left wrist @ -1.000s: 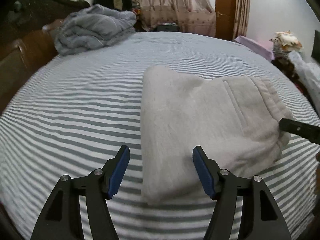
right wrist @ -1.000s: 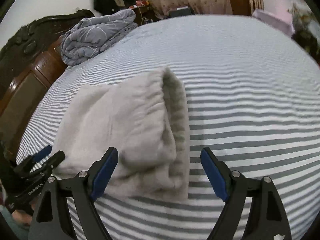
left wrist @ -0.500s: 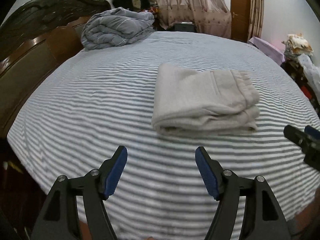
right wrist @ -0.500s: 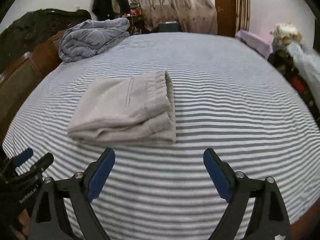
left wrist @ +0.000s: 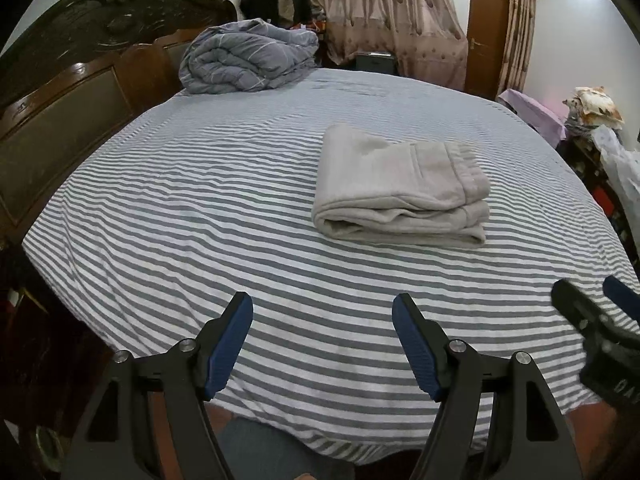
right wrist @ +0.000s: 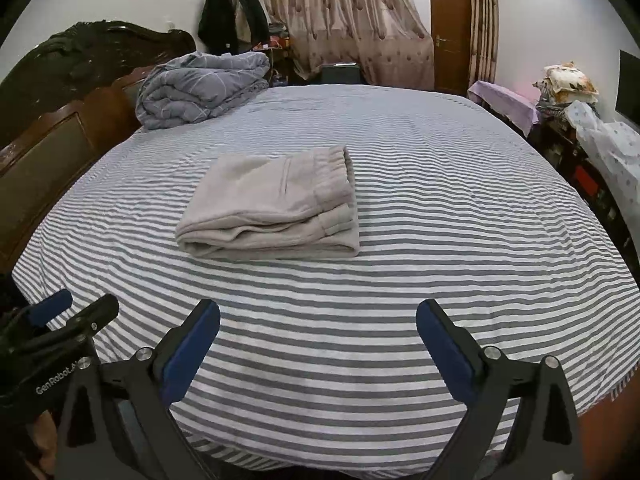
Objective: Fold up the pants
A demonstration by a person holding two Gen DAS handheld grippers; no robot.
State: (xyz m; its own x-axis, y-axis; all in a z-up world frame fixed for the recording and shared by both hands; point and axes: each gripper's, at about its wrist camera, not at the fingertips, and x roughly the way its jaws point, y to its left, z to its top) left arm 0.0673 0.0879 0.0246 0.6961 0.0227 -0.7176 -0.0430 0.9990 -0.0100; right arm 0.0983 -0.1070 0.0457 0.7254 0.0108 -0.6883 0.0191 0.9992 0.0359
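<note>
— Beige fleece pants (left wrist: 400, 196), from the left wrist view?
— Folded into a stack on the striped bed (left wrist: 200, 208), well ahead of the left gripper (left wrist: 322, 344) — jaws spread, holding nothing.
— And the right wrist view?
— Same pants (right wrist: 272, 208), left of centre; the right gripper (right wrist: 318, 346) hangs over the bed's near edge, jaws wide apart and empty. A grey quilt (right wrist: 200, 88) sits by the headboard.

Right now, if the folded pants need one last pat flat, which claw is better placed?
Probably the left claw: the pants lie almost straight ahead of it. From the right claw they sit off to its left. Both are open, empty, back at the bed's near edge.
</note>
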